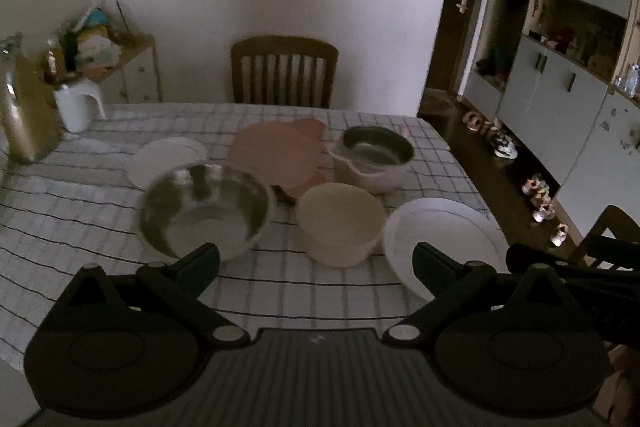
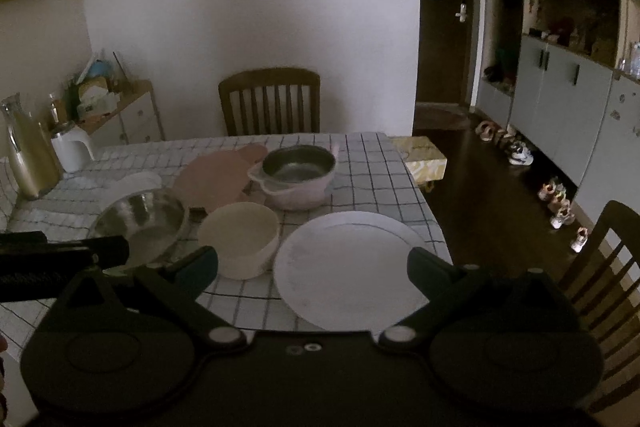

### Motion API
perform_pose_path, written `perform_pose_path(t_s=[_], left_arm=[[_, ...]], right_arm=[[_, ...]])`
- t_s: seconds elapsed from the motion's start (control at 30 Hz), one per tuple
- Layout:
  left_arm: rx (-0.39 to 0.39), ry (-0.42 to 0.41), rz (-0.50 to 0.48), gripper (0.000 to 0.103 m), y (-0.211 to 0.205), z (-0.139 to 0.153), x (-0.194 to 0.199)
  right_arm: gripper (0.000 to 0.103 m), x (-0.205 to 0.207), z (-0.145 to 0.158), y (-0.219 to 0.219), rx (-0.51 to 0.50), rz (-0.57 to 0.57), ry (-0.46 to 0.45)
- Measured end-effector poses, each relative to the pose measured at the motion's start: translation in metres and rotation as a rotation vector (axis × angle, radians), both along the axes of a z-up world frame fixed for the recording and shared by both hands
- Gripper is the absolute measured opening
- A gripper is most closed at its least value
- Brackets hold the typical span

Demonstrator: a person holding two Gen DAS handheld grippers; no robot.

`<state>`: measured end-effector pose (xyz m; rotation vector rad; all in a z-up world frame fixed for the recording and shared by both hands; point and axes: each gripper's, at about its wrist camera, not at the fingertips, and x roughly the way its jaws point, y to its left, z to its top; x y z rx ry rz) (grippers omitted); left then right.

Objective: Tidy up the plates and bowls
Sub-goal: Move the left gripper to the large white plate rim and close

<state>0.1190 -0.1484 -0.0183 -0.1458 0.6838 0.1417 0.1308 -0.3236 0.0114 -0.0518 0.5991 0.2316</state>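
On the checked tablecloth (image 1: 80, 203) lie a steel bowl (image 1: 206, 211) (image 2: 140, 223), a cream bowl (image 1: 340, 223) (image 2: 240, 239), a large white plate (image 1: 440, 239) (image 2: 352, 267), a small white plate (image 1: 168, 159) (image 2: 132, 185), a pink mouse-shaped plate (image 1: 276, 157) (image 2: 216, 175) and a dark metal bowl nested in a white spouted bowl (image 1: 376, 155) (image 2: 298, 171). My left gripper (image 1: 316, 263) hovers open over the near table edge, between the steel bowl and the large plate. My right gripper (image 2: 312, 267) is open above the large white plate. Both hold nothing.
A wooden chair (image 1: 284, 71) stands at the far side, another chair (image 2: 600, 287) at the right. A gold thermos (image 1: 24, 111) and a white kettle (image 1: 76, 107) stand at the table's left. A yellow box (image 2: 424, 159) sits beyond the right table edge. Shoes (image 2: 556, 203) line the floor by cabinets.
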Motion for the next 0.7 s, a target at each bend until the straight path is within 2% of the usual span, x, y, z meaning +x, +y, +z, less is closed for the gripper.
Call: perform_pose_path(t_s=[0.13,0.33,0.57,0.7], left_arm=[[-0.039,0.027,-0.034,0.103,-0.019,-0.009,0.019],[-0.028,0.098,-0.071,0.103,-0.052,-0.032,0.050],[-0.050,0.215,-0.087,0.102,-0.068,-0.067,0.088],[-0.078,0.288,-0.078,0.096,-0.070,-0.086,0.107]], right_arm=[[0.102,0.020,-0.006,-0.019,-0.018,0.006,0.035],[0.102,0.050,-0.021,-0.044,-0.058,0.011,0.090],[0.092,0.093,-0.044,-0.062,-0.111,0.039,0.168],[0.088,0.126,-0.057,-0.068,-0.119,0.071,0.242]])
